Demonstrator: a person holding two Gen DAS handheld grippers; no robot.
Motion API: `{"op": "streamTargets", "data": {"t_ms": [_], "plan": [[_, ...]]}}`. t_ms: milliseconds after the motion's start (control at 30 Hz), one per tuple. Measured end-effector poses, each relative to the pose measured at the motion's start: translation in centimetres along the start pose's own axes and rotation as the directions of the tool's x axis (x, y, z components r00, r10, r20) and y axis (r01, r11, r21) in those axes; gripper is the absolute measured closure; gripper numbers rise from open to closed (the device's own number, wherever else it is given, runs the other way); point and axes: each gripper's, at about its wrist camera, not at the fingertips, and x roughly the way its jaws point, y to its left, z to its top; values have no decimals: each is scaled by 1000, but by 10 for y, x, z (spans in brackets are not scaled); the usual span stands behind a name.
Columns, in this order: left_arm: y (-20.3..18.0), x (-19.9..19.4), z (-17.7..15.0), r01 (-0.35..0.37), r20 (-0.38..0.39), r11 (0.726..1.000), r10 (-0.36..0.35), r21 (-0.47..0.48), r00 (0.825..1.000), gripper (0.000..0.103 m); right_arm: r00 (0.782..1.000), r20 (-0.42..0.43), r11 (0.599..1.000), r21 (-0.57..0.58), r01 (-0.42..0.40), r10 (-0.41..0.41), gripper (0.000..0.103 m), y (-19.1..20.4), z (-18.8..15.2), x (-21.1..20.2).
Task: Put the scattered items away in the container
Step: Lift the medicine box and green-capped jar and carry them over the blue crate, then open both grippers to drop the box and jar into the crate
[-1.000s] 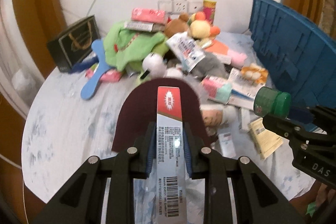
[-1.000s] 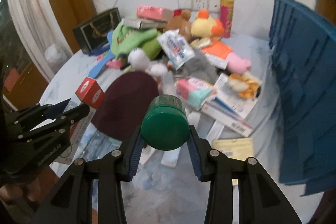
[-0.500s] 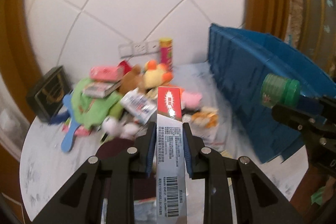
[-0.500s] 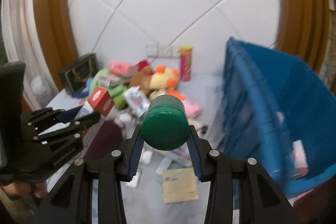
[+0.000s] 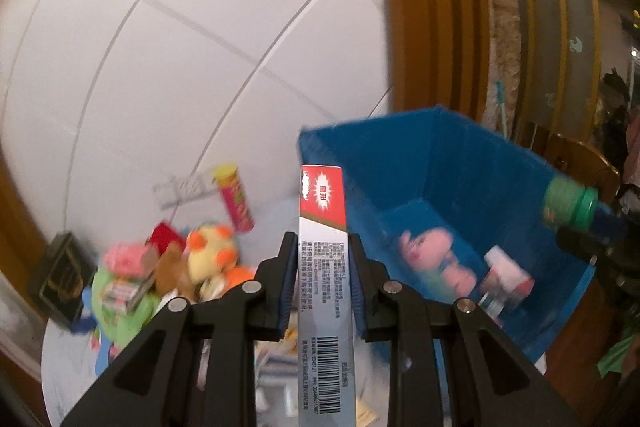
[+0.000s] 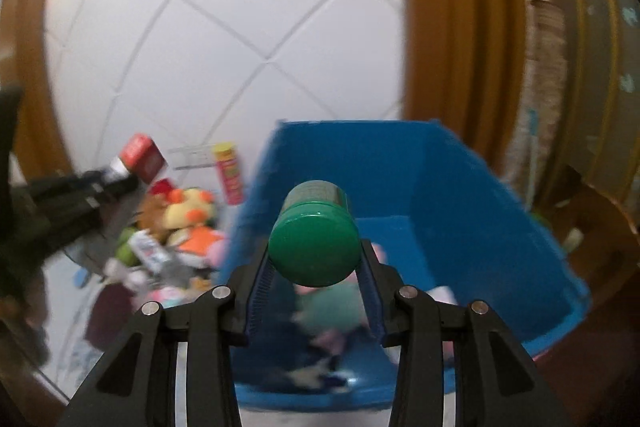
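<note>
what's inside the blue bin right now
The blue bin already holds a pink plush toy and a white-and-red package. Blur and the right gripper hide the rest.

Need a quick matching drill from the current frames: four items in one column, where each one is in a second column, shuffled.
Items:
1. green-capped bottle
2. red and white box
3. pink plush
4. tall pink can

Places:
A. standing on the table by the wall
B. clamped in the left gripper
C. lying inside the blue bin
D. clamped in the right gripper

Pairs: 1-D, 2-B, 3-C, 4-A
</note>
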Motion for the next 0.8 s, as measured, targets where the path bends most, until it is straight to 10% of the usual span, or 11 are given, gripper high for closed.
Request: {"op": "streamTargets", "data": {"t_ms": [333,800], "plan": [[-120,42,64,163,-64,986,-161,21,985,79,993,-68,991,82,106,-101,63,-106,4,20],[-181,134,-21,132,-406,986,-79,103,910,79,952,-297,995,42,95,-78,63,-124,-55,80]]}}
